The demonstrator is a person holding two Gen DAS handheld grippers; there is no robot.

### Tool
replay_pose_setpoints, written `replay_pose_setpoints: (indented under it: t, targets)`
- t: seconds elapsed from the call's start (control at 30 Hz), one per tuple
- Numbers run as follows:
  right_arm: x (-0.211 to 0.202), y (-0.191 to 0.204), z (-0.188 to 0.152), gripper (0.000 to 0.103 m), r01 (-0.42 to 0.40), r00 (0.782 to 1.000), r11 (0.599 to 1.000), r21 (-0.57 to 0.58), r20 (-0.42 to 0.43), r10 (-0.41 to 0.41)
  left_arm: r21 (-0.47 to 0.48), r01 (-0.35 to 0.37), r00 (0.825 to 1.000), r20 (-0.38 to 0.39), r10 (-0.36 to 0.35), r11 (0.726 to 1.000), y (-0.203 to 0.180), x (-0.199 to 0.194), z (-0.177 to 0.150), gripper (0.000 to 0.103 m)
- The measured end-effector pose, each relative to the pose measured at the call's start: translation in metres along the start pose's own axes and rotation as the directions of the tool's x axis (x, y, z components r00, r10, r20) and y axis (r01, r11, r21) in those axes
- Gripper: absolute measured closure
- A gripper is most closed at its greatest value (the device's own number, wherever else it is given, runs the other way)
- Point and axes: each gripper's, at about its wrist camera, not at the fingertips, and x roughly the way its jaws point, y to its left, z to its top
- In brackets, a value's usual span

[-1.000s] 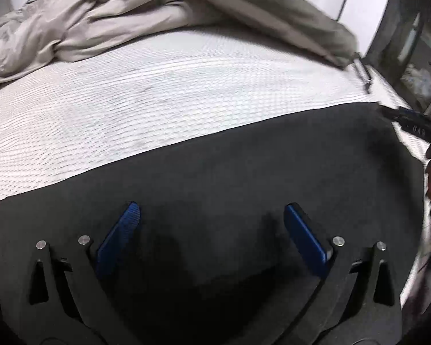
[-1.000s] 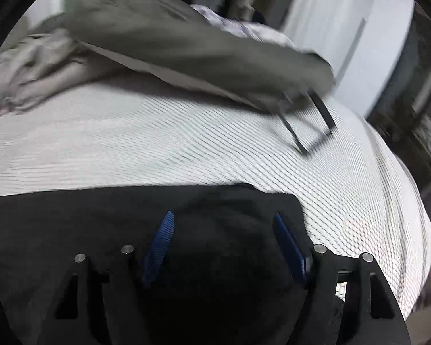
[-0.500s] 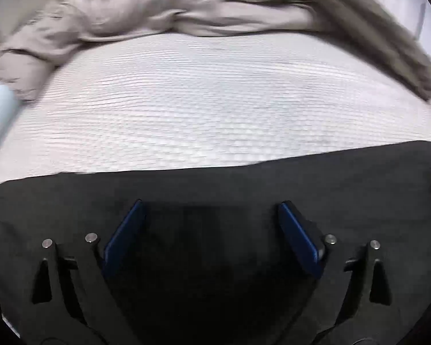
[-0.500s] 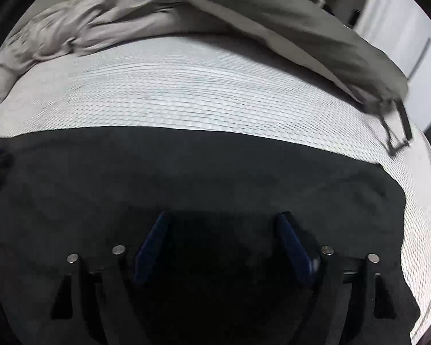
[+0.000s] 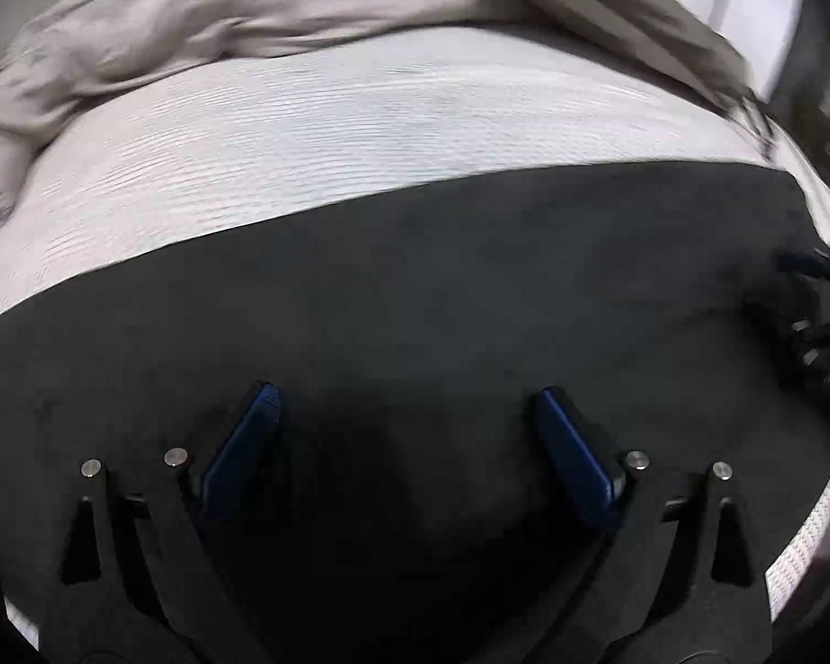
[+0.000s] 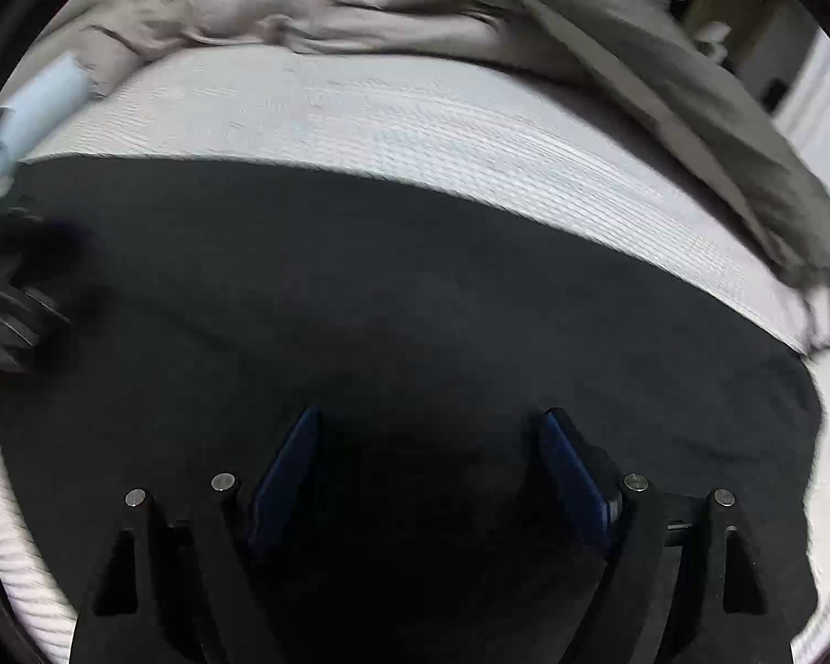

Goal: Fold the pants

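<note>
While the black pants (image 5: 442, 288) lie flat across the bed (image 5: 315, 155), both tongs hover above them. Left tongs (image 5: 406, 404) and right tongs (image 6: 429, 426) are spread apart, gripping nothing.

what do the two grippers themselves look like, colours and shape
Both match. The left gripper and right gripper each have black, angular finger arms with triangular cut-outs and small silver round pins, and flat blue pads on the inner faces of the fingers. No markings or sleeves show; no cables can be made out.
</note>
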Motion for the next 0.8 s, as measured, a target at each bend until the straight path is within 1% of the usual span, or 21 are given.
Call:
replay_pose_setpoints:
  t: [0.03,0.07,0.1,0.13,0.17,0.23,0.3,0.33,0.37,0.4,0.47,0.5,0.53,0.57,0.6,0.63,0.67,0.7,0.73,0.77,0.8]
  targets:
    - [-0.001,-0.017,-0.007,0.020,0.041,0.999,0.998,0.049,-0.006,-0.041,-0.018,-0.045,0.999,0.003,0.045,0.999,0.014,-0.004,-0.006,0.010]
    - [-0.003,-0.032,-0.013,0.019,0.088,0.996,0.992,0.092,-0.018,-0.087,-0.037,-0.062,0.998,0.007,0.063,0.997,0.025,-0.008,-0.013,0.010]
    - [-0.005,-0.048,-0.018,0.018,0.137,0.991,0.983,0.125,-0.030,-0.134,-0.059,-0.063,0.998,0.013,0.064,0.996,0.035,-0.013,-0.019,0.009]
    - [-0.005,-0.063,-0.025,0.016,0.187,0.982,0.971,0.151,-0.046,-0.183,-0.075,-0.079,0.997,0.014,0.080,0.994,0.041,-0.017,-0.024,0.009]
    - [-0.006,-0.072,-0.031,0.015,0.212,0.977,0.962,0.172,-0.052,-0.206,-0.087,-0.092,0.995,0.024,0.095,0.992,0.042,-0.024,-0.028,0.010]
    - [-0.012,-0.089,-0.040,0.015,0.166,0.986,0.955,0.246,-0.036,-0.162,-0.099,-0.071,0.996,0.045,0.076,0.993,0.040,-0.036,-0.031,0.012]
    - [-0.022,-0.082,-0.039,0.016,0.143,0.990,0.960,0.242,-0.024,-0.141,-0.095,0.019,0.996,0.085,-0.011,0.995,0.025,-0.049,-0.031,0.012]
    - [-0.029,-0.070,-0.034,0.016,0.111,0.993,0.971,0.209,0.003,-0.115,-0.071,0.081,0.992,0.106,-0.073,0.994,0.008,-0.054,-0.030,0.012]
    - [-0.035,-0.055,-0.030,0.016,0.061,0.997,0.984,0.165,0.040,-0.068,-0.043,0.122,0.987,0.111,-0.116,0.992,-0.006,-0.056,-0.033,0.011]
    - [-0.042,-0.038,-0.025,0.016,0.016,0.997,0.992,0.123,0.069,-0.025,0.020,0.181,0.979,0.095,-0.182,0.983,-0.033,-0.055,-0.034,0.011]
    - [-0.044,-0.002,-0.018,0.016,-0.060,0.995,0.997,0.050,0.082,0.055,0.121,0.229,0.971,0.042,-0.235,0.966,-0.070,-0.045,-0.037,0.011]
    - [-0.040,0.017,-0.016,0.016,-0.108,0.992,0.994,0.005,0.066,0.107,0.148,0.222,0.974,0.018,-0.227,0.964,-0.080,-0.039,-0.039,0.011]
    - [-0.033,0.027,-0.016,0.016,-0.137,0.989,0.990,-0.032,0.044,0.139,0.179,0.194,0.981,-0.012,-0.195,0.965,-0.087,-0.031,-0.044,0.011]
    - [-0.025,0.041,-0.019,0.016,-0.137,0.990,0.987,-0.089,0.014,0.139,0.199,0.175,0.985,-0.026,-0.173,0.964,-0.088,-0.026,-0.050,0.011]
    - [-0.024,0.045,-0.023,0.016,-0.120,0.992,0.986,-0.119,0.017,0.123,0.207,0.179,0.984,-0.021,-0.179,0.962,-0.083,-0.026,-0.051,0.011]
    - [-0.024,0.042,-0.027,0.016,-0.118,0.992,0.983,-0.139,0.025,0.122,0.205,0.184,0.983,-0.015,-0.185,0.961,-0.076,-0.031,-0.052,0.011]
    - [-0.025,0.031,-0.032,0.016,-0.127,0.991,0.983,-0.129,0.018,0.131,0.198,0.171,0.985,-0.012,-0.172,0.965,-0.063,-0.034,-0.052,0.011]
    - [-0.027,0.012,-0.036,0.016,-0.115,0.993,0.989,-0.097,0.011,0.116,0.177,0.126,0.992,-0.001,-0.128,0.976,-0.048,-0.038,-0.055,0.010]
    - [-0.029,-0.006,-0.042,0.016,-0.075,0.997,0.995,-0.072,0.008,0.076,0.151,0.092,0.996,0.003,-0.093,0.984,-0.031,-0.042,-0.062,0.010]
    - [-0.029,-0.032,-0.051,0.016,0.012,1.000,0.999,-0.035,-0.002,-0.012,0.127,0.067,0.998,0.003,-0.068,0.990,-0.016,-0.041,-0.065,0.010]
    - [-0.030,-0.055,-0.059,0.015,0.094,0.996,0.996,0.004,-0.014,-0.094,0.088,0.046,0.999,0.006,-0.047,0.995,0.002,-0.042,-0.069,0.009]
